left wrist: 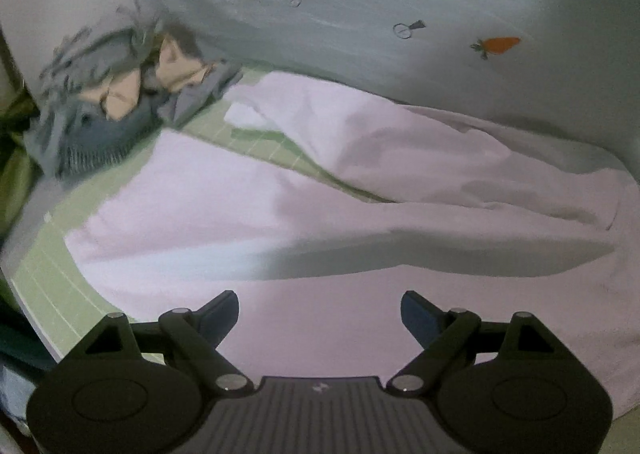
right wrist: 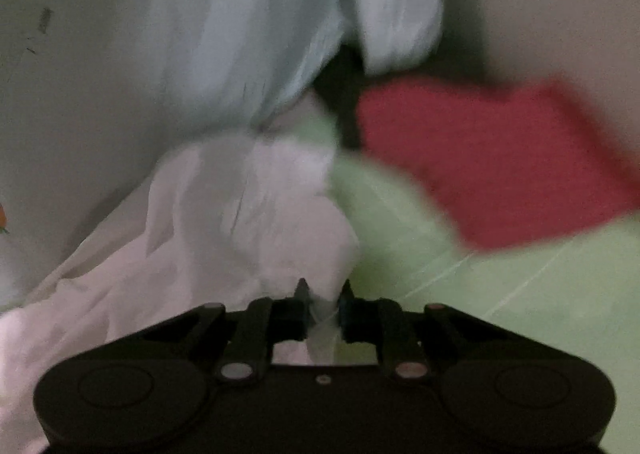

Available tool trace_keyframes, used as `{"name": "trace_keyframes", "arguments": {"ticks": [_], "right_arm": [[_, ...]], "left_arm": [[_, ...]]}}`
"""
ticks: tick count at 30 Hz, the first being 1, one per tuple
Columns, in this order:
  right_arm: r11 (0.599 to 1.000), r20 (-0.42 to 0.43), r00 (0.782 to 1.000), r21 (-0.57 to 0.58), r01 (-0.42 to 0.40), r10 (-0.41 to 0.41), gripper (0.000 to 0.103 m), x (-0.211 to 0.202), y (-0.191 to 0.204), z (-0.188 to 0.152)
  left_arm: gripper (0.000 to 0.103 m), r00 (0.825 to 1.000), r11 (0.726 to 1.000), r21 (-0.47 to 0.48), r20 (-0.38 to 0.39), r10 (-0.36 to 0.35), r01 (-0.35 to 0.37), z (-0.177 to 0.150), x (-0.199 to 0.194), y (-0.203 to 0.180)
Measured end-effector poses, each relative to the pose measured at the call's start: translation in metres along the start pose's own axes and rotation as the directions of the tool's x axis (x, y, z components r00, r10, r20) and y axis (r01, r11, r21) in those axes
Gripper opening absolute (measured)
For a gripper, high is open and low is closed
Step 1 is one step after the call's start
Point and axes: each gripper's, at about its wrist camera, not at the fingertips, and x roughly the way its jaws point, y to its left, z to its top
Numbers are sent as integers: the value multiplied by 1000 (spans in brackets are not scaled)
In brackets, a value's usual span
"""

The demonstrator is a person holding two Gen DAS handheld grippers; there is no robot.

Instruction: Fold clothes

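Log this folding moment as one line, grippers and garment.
left gripper: open above pink garment | right gripper: shut on pink garment edge | surface: green mat | fold: not done

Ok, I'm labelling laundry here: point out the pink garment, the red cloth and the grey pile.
pink garment (left wrist: pixel 192 189): left wrist view, flat lit panel.
red cloth (right wrist: pixel 492 161): right wrist view, its middle.
grey pile (left wrist: pixel 92 121): left wrist view, ribbed grey fabric.

Light: we see dim, soft indoor light.
Shadow: one broad band.
Blur: we find the right view smeared.
Edges: bowed, black corners.
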Motion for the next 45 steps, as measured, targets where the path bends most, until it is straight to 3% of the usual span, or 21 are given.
{"name": "trace_keyframes", "arguments": {"ticks": [3,5,6,8,10,11,13,17,26,32,37,40,42,43,45], "right_arm": [[988,71,989,-80,134,-129,14,-40,-12,0],[969,-17,975,-120,216,-220,20,-26,-27,-13],[969,-98,966,-88,230,-238,21,-16,-38,-19],[972,-155,965,68,225,-212,29,-19,-57,-28],[972,-163,970,122,203,-182,65,-27,-57,-38],[974,-163,972,124,191,-170,71,-31,-53,-43],[978,-171,974,125,170,-148,70,-38,-45,-54],[975,-208,965,119,186,-158,80,-48,-14,-77],[970,-283,938,83,230,-198,82,-61,51,-134],[948,-264,921,56,312,-287,84,-62,95,-151],[922,-242,905,80,378,-350,88,-57,119,-159],[910,-235,896,91,406,-376,88,-55,128,-161],[902,-239,891,103,419,-386,87,-54,131,-161],[902,-237,891,102,420,-388,81,-54,133,-161],[906,-226,891,70,417,-393,64,-56,138,-160]], "left_arm": [[91,1000,1000,6,-15,2,-2,-9,0,5],[91,998,1000,-18,-58,-17,16,-15,3,14],[91,997,999,-32,-74,-11,9,-17,4,20],[91,996,998,-67,-84,2,-7,-20,1,35],[92,996,994,-112,-92,7,-17,-20,1,54],[92,995,990,-142,-100,7,-21,-20,2,66],[92,994,977,-213,-113,-1,-23,-14,5,91],[93,989,945,-322,-145,4,-51,-3,24,148],[93,974,889,-439,-225,29,-128,-3,98,262],[93,973,891,-440,-231,10,-114,12,143,310],[91,973,917,-392,-228,-21,-73,25,171,320],[82,978,935,-351,-206,-29,-46,28,174,318],[60,983,944,-327,-184,-12,-50,29,172,314],[55,985,945,-323,-174,-4,-53,29,171,314],[24,988,944,-325,-153,11,-61,28,169,316]]}}
